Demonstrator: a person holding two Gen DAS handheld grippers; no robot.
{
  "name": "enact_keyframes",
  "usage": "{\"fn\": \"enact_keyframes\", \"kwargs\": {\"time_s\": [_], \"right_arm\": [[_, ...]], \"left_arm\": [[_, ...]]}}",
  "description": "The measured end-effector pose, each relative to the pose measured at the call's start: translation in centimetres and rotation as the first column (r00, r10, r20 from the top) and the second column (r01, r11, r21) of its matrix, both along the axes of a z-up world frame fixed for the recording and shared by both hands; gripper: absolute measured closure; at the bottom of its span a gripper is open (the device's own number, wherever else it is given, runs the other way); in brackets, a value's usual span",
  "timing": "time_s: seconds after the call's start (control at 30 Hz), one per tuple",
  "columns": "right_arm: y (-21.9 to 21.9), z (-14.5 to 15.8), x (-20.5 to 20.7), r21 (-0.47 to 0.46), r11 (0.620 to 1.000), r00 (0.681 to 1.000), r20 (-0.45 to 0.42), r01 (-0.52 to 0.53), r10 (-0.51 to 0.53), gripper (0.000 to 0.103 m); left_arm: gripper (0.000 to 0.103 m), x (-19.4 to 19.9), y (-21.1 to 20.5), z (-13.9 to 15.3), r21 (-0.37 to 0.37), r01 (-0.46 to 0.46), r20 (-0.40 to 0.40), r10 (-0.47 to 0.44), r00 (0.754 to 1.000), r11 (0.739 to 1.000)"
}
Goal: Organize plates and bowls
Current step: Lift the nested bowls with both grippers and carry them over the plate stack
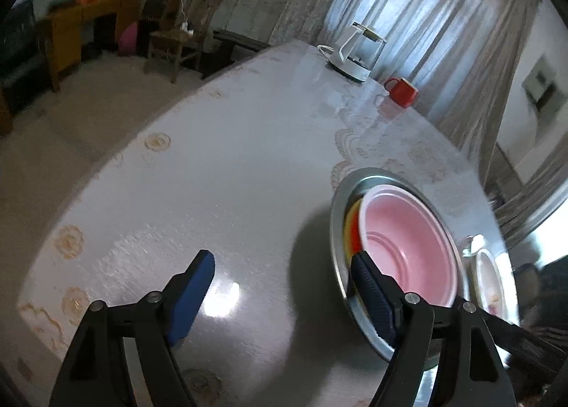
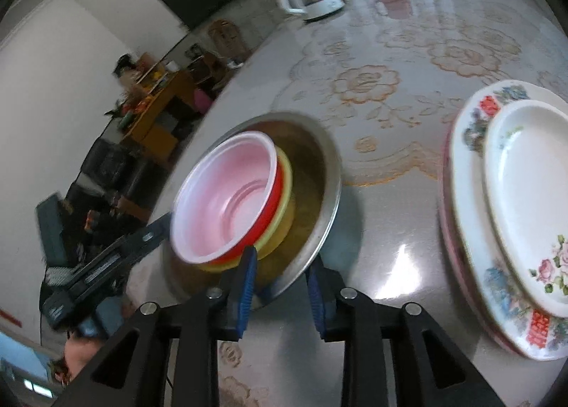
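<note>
1. Nearest us, our right gripper (image 2: pixel 280 286) has its fingers narrowed onto the near rim of the steel basin (image 2: pixel 319 172), one inside, one outside.
2. We see a pink bowl (image 2: pixel 227 194) nested in a red bowl (image 2: pixel 275 201) and a yellow one (image 2: pixel 285 186) inside that basin on the worktop (image 2: pixel 390 52).
3. Our left gripper (image 1: pixel 284 289) has its fingers spread wide, holding nothing, beside the basin.
4. We see stacked plates (image 2: pixel 514 194) lying to the right.

Both wrist views angled down, close over table (image 1: pixel 227 172), sharing steel bowl (image 2: pixel 319 172)
</note>
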State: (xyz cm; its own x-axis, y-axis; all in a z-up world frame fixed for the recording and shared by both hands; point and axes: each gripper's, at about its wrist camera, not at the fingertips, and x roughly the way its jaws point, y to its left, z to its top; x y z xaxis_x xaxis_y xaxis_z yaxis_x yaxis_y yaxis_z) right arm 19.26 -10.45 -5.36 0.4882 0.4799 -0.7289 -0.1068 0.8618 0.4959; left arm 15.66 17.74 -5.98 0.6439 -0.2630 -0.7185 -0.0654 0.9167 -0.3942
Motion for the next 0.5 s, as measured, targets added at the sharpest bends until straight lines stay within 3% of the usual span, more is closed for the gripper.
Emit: {"fn": "enact_keyframes", "kwargs": {"time_s": [0.23, 0.33, 0.5], "right_arm": [[-1.5, 0.4, 2.3, -0.036, 0.997, 0.998, 0.03, 0.063, -0.062, 0.075], [-1.1, 0.5, 3.2, -0.055, 0.997, 0.998, 0.033, 0.054, -0.052, 0.076], [-0.7, 0.0, 4.2, -0.053, 0.997, 0.998, 0.007, 0.059, -0.058, 0.078]], "left_arm": [[0.026, -0.7, -1.3, 0.0, -0.011, 0.04, 0.024, -0.039, 0.999, 0.999], [0.035, -0.9, -1.8, -0.1, -0.014, 0.06, 0.025, -0.059, 0.998, 0.998], [0.038, -1.2, -1.9, 0.2, 0.037, 0.063, 0.036, -0.064, 0.997, 0.997]]}}
